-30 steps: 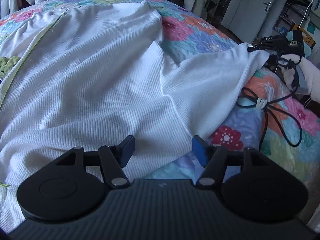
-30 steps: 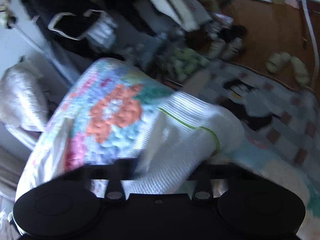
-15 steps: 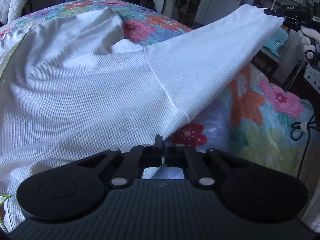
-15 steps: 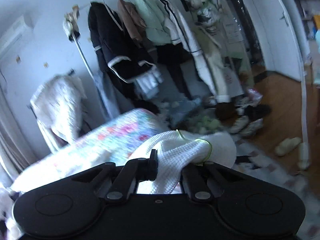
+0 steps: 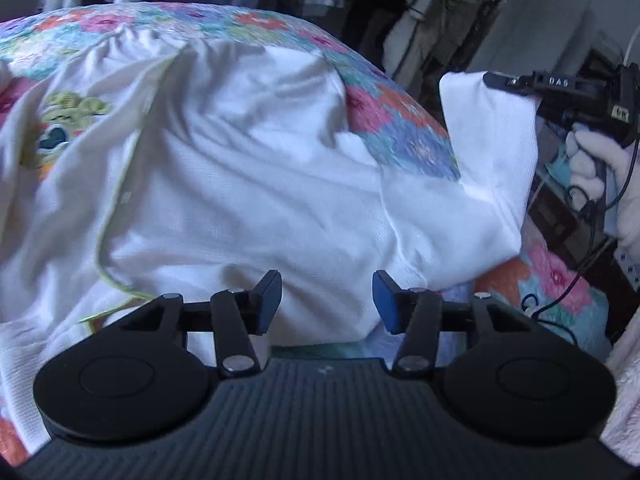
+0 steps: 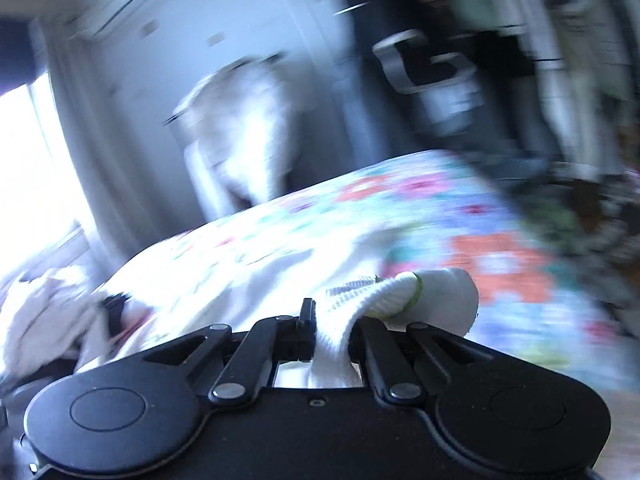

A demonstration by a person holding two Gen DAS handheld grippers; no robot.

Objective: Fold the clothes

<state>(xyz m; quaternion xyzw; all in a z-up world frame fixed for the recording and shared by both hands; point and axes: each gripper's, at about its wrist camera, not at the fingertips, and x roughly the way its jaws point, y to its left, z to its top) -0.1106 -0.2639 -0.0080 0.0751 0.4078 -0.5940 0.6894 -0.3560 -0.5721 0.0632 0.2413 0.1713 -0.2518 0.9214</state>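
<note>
A white waffle-knit top [image 5: 240, 184] with lime-green trim and a green embroidered figure [image 5: 60, 124] lies spread on the floral quilt [image 5: 380, 108]. My left gripper [image 5: 326, 300] hovers low over its near edge. Its jaws are opening; cloth lies under the gap, but the blue pads [image 5: 384, 304] do not press it. My right gripper [image 5: 492, 80], held by a white-gloved hand [image 5: 600, 160], is shut on the sleeve [image 5: 492, 152] and holds it lifted at the right. In the right wrist view the cuff [image 6: 400, 296] bunches out of the shut right gripper [image 6: 332, 320].
Clothes hang on a rail behind the bed [image 5: 420, 8]. A black cable [image 5: 560, 300] trails over the quilt's right edge. In the blurred right wrist view a white quilted jacket [image 6: 248, 128] hangs beyond the bed and a pale heap of cloth [image 6: 40, 312] lies at the left.
My left gripper shut on the top's near edge, then let go and opened again. My right gripper has swung the sleeve up and around, with its view sweeping from the floor across the room.
</note>
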